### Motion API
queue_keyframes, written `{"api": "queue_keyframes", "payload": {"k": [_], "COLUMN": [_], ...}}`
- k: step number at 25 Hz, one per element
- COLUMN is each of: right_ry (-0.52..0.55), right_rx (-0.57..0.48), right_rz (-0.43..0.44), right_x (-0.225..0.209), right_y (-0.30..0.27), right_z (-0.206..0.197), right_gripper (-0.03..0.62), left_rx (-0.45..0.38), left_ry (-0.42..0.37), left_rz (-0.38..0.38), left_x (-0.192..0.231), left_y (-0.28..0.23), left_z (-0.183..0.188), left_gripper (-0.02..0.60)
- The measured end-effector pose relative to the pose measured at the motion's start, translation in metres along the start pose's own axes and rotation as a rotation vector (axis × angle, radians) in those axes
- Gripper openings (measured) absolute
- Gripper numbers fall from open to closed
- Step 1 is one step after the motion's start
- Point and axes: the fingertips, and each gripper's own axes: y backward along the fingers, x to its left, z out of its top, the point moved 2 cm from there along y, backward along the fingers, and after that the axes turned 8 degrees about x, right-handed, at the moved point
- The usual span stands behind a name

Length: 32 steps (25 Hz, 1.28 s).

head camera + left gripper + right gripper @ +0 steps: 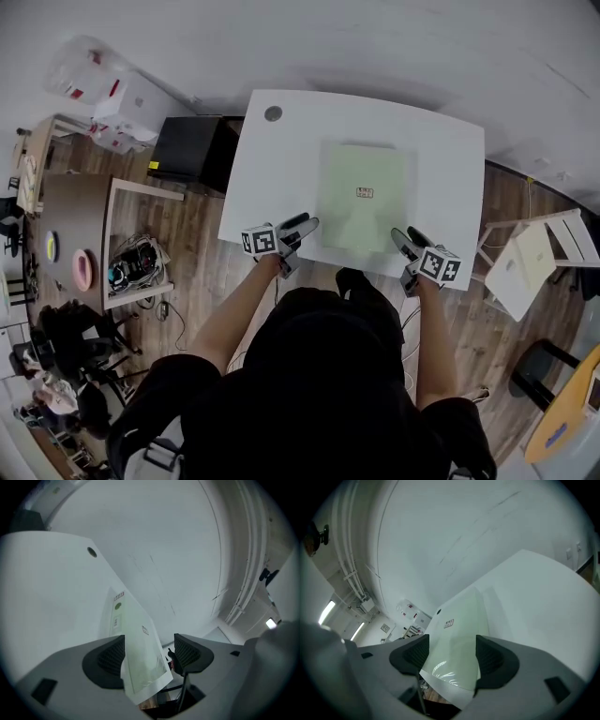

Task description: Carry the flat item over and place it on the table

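The flat item (364,192) is a pale green sheet with a small label, lying on the white table (281,159) near its front edge. My left gripper (305,225) is open at the item's near left corner. My right gripper (408,236) is open at its near right corner. In the left gripper view the item (138,658) runs between the wide-apart jaws of the gripper (149,656), and its corner hangs past the table (47,597) edge. The right gripper view has the item (461,634) lying between the spread jaws of that gripper (452,656), on the table (534,602).
A round grommet hole (273,113) marks the table's far left corner. A black cabinet (187,148) stands left of the table, with white boxes (122,103) behind it. A brown desk (70,244) and a bin of cables (141,262) sit further left. A white folding stand (530,258) is on the right.
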Motion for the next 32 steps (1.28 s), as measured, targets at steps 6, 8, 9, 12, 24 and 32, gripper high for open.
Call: {"api": "queue_keyframes", "payload": {"k": [6, 8, 9, 12, 24, 32], "right_ry": [0.240, 0.277, 0.276, 0.254, 0.340, 0.470], "right_rx": [-0.029, -0.044, -0.062, -0.132, -0.365, -0.392], "right_rz": [-0.003, 0.008, 0.013, 0.023, -0.030, -0.119], "right_x": [0.064, 0.089, 0.101, 0.136, 0.222, 0.213], "right_y": [0.031, 0.039, 0.043, 0.059, 0.155, 0.213], "right_z": [-0.035, -0.051, -0.057, -0.073, -0.112, -0.130], "right_gripper": [0.301, 0.301, 0.301, 0.301, 0.270, 0.054], "left_rx": [-0.038, -0.047, -0.051, -0.083, -0.200, -0.271], "left_ry": [-0.148, -0.216, -0.267, -0.432, -0.662, -0.755], "left_rz": [-0.065, -0.054, -0.024, 0.112, 0.220, 0.279], "left_x": [-0.074, -0.096, -0.106, -0.134, -0.255, -0.322], "left_y": [0.024, 0.031, 0.035, 0.052, 0.068, 0.035], "left_z": [-0.044, -0.059, -0.065, -0.078, -0.158, -0.189], "left_gripper": [0.291, 0.290, 0.290, 0.287, 0.018, 0.017]}}
